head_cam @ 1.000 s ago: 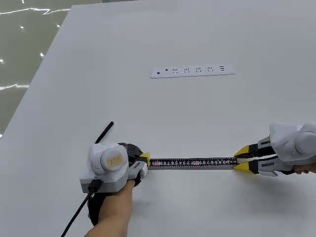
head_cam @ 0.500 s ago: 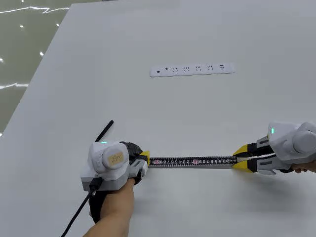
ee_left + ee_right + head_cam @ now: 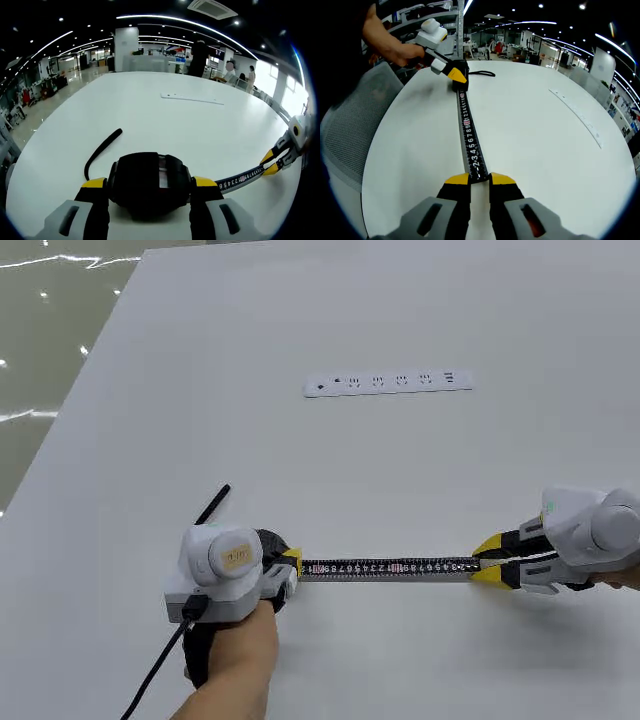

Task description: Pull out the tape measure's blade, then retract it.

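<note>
Left claw [image 3: 150,183] clamps case [image 3: 149,172], right claw [image 3: 479,179] seemingly pinches blade [image 3: 468,132] tip; open tabletop [image 3: 400,470] around.

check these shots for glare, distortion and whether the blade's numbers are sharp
Head view: even light, glare streaks on the floor; blade numbers small but sharp. Left gripper view: strong fisheye bending the table. Right gripper view: numbers crisp near the jaws.

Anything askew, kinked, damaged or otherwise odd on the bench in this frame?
Nothing stands out. The blade runs straight and flat on the table, without kink or twist, from the tape measure case clamped in the left gripper to the right gripper, which pinches its tip. The power strip lies flat farther back.
</note>
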Tool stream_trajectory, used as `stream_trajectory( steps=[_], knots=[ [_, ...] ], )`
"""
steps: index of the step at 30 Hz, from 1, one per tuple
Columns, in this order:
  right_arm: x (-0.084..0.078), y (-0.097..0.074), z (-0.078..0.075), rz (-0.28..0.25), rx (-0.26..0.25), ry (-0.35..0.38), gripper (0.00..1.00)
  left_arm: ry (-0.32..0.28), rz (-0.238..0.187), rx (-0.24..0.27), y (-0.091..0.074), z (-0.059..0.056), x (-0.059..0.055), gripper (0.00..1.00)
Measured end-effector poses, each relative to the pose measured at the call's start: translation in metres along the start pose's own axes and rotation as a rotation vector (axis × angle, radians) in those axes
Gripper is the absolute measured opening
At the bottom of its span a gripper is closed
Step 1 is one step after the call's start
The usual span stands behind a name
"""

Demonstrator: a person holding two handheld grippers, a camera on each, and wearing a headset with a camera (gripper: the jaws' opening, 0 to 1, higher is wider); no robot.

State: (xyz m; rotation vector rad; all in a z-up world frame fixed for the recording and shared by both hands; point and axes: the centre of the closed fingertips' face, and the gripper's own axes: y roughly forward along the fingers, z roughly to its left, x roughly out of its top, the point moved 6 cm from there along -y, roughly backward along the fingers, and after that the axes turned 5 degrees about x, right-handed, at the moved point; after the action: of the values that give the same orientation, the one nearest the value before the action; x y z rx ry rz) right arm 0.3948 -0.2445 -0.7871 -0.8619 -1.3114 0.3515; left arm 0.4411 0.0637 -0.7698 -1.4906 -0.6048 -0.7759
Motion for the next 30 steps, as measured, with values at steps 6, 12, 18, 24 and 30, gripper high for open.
stream_trajectory(
  steps=[6,12,18,24,30],
  knots=[
    [0.001,0.0,0.0,0.003,-0.001,-0.001,0.13,-0.001,0.002,-0.009,0.0,0.001,0.0,0.61],
    [0.003,0.002,0.001,0.001,0.002,-0.005,0.13,0.0,0.007,-0.025,0.0,0.002,0.0,0.61],
    [0.011,0.005,0.003,-0.005,0.005,-0.01,0.13,-0.004,0.013,-0.033,-0.001,0.003,0.0,0.61],
    [0.018,0.009,0.005,-0.014,0.008,-0.011,0.13,-0.005,0.018,-0.041,0.0,0.003,0.0,0.61],
    [0.023,0.012,0.005,-0.02,0.012,-0.01,0.13,-0.007,0.02,-0.044,0.0,0.003,0.001,0.61]
  ],
)
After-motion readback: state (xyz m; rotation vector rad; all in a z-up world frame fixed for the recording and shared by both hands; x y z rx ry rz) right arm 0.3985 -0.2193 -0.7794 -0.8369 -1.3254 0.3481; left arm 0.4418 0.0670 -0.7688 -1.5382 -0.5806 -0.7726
